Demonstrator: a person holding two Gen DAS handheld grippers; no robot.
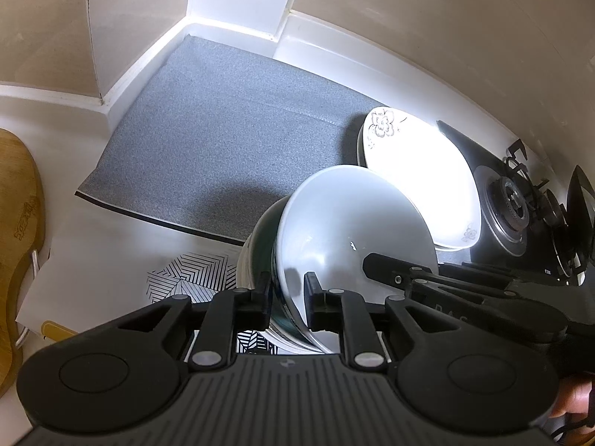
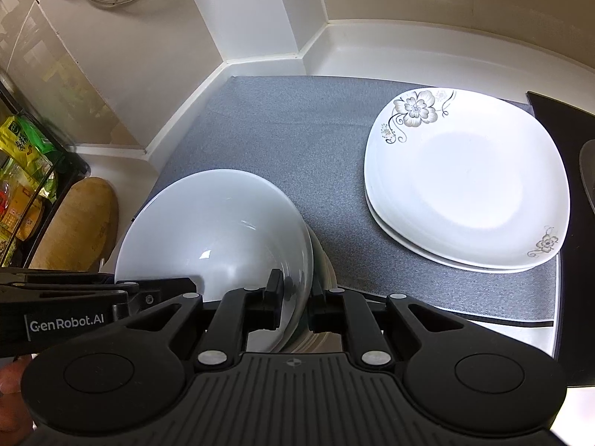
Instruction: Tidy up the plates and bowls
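- Two grippers are on one white bowl [image 1: 353, 230] at once, and we think that is the reason it sits so steady: each clamps a different part of the rim.
- Largest in sight is the grey mat [image 2: 297, 130], spread into the corner of the white counter [image 1: 93, 252]; we take it as the landing zone for the crockery.
- Next, the flowered plates [image 2: 465, 182] lie stacked at the mat's right side, one on another, just beside the black stove [image 1: 520, 215] — plates gathered already, we judge.
- The bowl is tilted, at the mat's near edge, nested over other bowls [image 1: 256, 256] whose rims show beneath it; whether it rests on them or is just above them we cannot tell.
- Our left gripper [image 1: 287, 293] has its fingers clenched on the bowl's near wall, one inside and one outside.
- Our right gripper [image 2: 295, 291] likewise pinches the rim.
- The wooden cutting board [image 1: 18, 230] stands off to the left, untouched.
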